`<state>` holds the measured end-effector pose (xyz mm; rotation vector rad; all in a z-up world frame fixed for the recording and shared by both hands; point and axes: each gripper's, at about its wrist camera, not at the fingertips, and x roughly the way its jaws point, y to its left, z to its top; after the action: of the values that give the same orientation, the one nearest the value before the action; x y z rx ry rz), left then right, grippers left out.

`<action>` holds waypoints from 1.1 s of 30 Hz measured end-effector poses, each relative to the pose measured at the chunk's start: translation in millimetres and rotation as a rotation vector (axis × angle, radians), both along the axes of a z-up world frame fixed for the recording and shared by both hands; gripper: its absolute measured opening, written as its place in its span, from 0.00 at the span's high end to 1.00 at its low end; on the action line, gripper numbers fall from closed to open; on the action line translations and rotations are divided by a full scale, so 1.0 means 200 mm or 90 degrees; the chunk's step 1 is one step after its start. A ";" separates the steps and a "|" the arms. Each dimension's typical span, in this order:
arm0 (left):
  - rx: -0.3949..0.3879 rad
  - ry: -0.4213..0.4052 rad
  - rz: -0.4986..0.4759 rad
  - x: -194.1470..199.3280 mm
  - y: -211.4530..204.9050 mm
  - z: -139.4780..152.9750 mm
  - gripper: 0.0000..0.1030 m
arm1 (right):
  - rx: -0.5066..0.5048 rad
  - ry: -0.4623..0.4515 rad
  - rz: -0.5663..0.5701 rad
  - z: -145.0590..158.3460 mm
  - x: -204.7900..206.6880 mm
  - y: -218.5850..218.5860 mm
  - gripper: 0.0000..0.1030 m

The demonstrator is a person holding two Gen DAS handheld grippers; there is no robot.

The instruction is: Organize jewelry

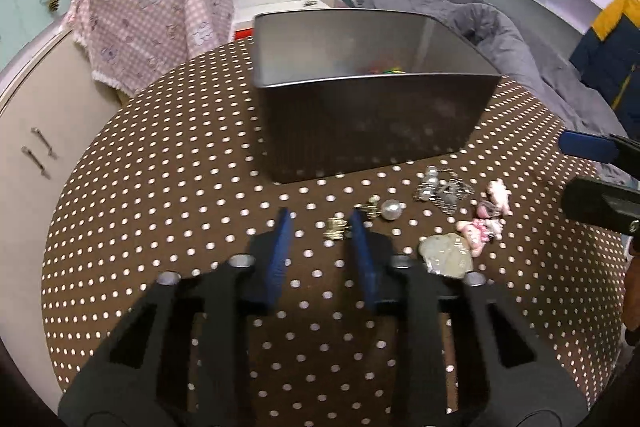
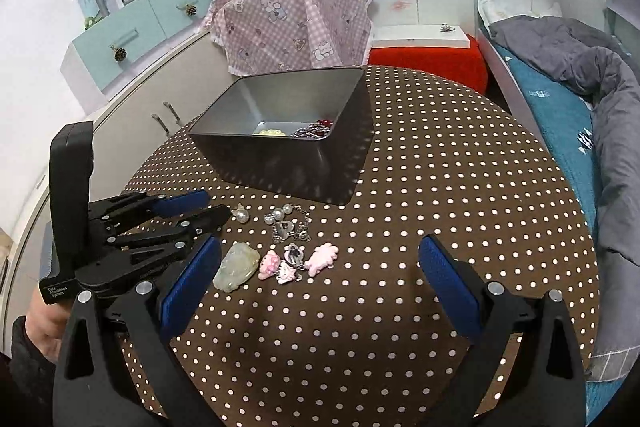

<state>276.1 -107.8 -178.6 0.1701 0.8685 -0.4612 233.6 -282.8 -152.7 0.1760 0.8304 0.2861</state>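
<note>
A grey metal tin [image 1: 372, 115] stands on the round brown polka-dot table [image 1: 160, 187], with beads inside [image 2: 308, 129]. In front of it lie loose pieces: a small gold charm [image 1: 335, 228], a pearl earring [image 1: 390, 209], a silver chain piece [image 1: 442, 191], pink charms [image 1: 486, 223] and a pale jade pendant [image 1: 446, 253]. My left gripper [image 1: 320, 223] is open and low over the table, the gold charm just ahead between its fingertips. It also shows in the right wrist view [image 2: 208, 209]. My right gripper [image 2: 320, 259] is wide open and empty, behind the pink charms [image 2: 296, 261] and jade pendant [image 2: 236, 265].
A pink checked cloth [image 2: 296, 23] covers something behind the table. A beige cabinet [image 1: 40, 131] stands to the left. A red stool [image 2: 432, 65] and a bed with a grey duvet [image 2: 580, 67] lie at the right. The table edge curves close on both sides.
</note>
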 end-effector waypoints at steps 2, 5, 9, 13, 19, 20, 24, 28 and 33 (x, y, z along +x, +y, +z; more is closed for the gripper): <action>-0.014 0.004 -0.001 -0.01 0.01 0.00 0.92 | -0.003 -0.005 0.019 0.00 0.01 0.04 0.08; -0.031 0.005 0.015 -0.02 0.07 0.01 0.92 | -0.014 -0.017 0.060 0.01 0.03 0.12 0.09; -0.045 -0.003 0.044 -0.05 0.17 0.04 0.92 | -0.030 -0.020 0.119 -0.01 0.09 0.25 0.28; -0.056 -0.014 0.067 -0.08 0.26 0.08 0.92 | -0.066 -0.020 0.174 -0.04 0.18 0.39 0.45; -0.069 -0.022 0.094 -0.10 0.34 0.12 0.92 | -0.147 0.007 0.222 -0.17 0.25 0.50 0.82; -0.070 -0.022 0.094 -0.10 0.34 0.12 0.92 | -0.156 -0.003 0.222 -0.18 0.24 0.50 0.86; -0.075 -0.022 0.093 -0.11 0.35 0.13 0.92 | -0.150 -0.002 0.221 -0.17 0.21 0.47 0.91; -0.088 -0.029 0.088 -0.12 0.35 0.17 0.92 | -0.108 -0.020 0.209 -0.08 0.15 0.40 0.91; -0.104 -0.057 0.075 -0.11 0.34 0.28 0.92 | -0.054 -0.071 0.192 0.14 0.08 0.27 0.91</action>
<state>254.3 -39.1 -122.0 -0.0107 0.7450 -0.4099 250.0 -227.9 -123.7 -0.0455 0.7562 0.5382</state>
